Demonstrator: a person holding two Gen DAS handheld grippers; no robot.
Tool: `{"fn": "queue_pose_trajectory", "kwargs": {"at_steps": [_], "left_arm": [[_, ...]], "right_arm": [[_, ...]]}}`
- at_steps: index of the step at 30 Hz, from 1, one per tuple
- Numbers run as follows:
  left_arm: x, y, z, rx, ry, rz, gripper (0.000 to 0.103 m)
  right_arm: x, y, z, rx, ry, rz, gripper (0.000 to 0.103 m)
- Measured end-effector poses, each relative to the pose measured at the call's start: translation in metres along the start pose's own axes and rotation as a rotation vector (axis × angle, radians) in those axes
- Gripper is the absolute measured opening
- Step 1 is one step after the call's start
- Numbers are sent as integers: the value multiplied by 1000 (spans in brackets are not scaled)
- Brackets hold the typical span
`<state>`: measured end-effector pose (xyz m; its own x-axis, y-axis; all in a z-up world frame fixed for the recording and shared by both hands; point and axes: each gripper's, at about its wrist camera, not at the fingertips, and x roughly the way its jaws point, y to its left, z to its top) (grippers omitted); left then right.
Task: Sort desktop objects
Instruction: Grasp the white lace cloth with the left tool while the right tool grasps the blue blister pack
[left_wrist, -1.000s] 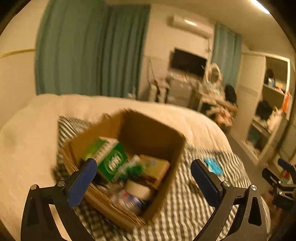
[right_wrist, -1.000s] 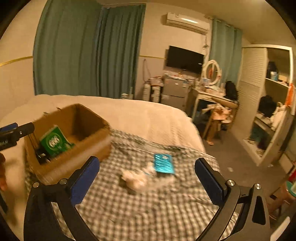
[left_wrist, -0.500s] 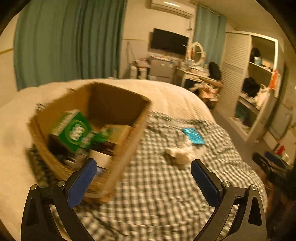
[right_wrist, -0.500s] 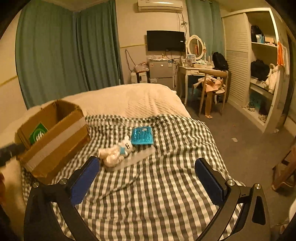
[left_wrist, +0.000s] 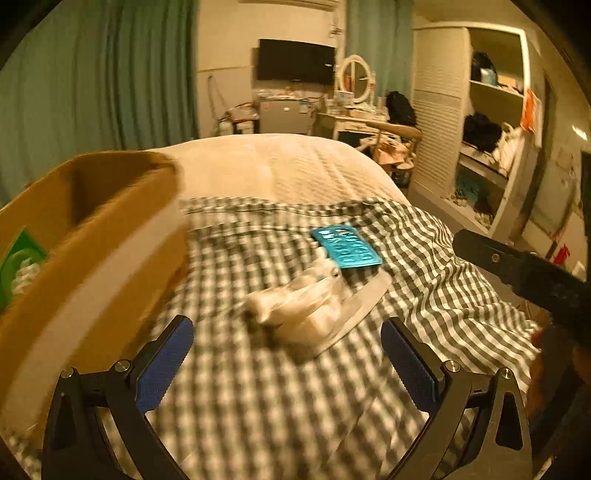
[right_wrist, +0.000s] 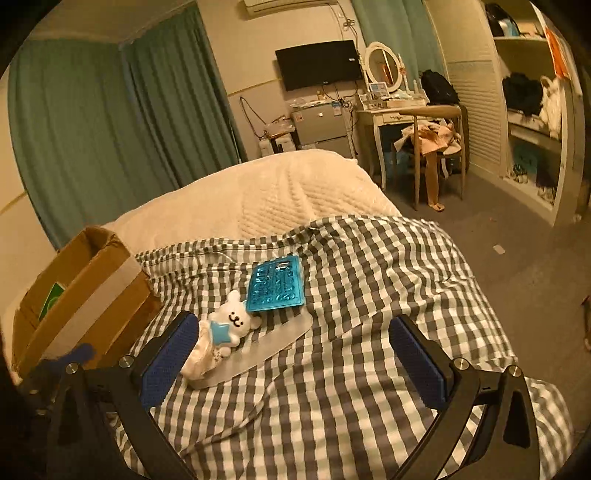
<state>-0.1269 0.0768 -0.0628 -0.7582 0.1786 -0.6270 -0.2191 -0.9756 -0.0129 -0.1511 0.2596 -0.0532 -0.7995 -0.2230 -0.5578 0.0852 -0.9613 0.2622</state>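
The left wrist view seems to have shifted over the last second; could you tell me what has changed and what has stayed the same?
The left gripper swung right, away from over the cardboard box, which now sits at the left edge, toward the plush toy and blue packet on the checked cloth. The right gripper also turned toward them. Nothing was grasped or released; both grippers stay open, and the toy, packet and box appear not to have moved.

Dim amber indoor light; left wrist view motion-blurred throughout, right wrist view sharp; fisheye bending, black corners beyond every clock position
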Motion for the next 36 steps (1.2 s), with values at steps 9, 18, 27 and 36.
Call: {"fn": "queue_pose_trajectory", "kwargs": {"at_steps": [9, 18, 27, 36], "left_arm": [[80, 16, -11, -150, 135, -58, 32], [44, 43, -4, -203, 5, 56, 18], [55, 63, 4, -260, -16, 133, 19], [80, 86, -24, -396, 36, 113, 19]], "right_arm": [[12, -16, 4, 70, -15, 56, 103], [45, -18, -7, 11, 51, 12, 103], [109, 31, 11, -215, 107, -7, 102], [176, 39, 10, -159, 162, -32, 102]]}}
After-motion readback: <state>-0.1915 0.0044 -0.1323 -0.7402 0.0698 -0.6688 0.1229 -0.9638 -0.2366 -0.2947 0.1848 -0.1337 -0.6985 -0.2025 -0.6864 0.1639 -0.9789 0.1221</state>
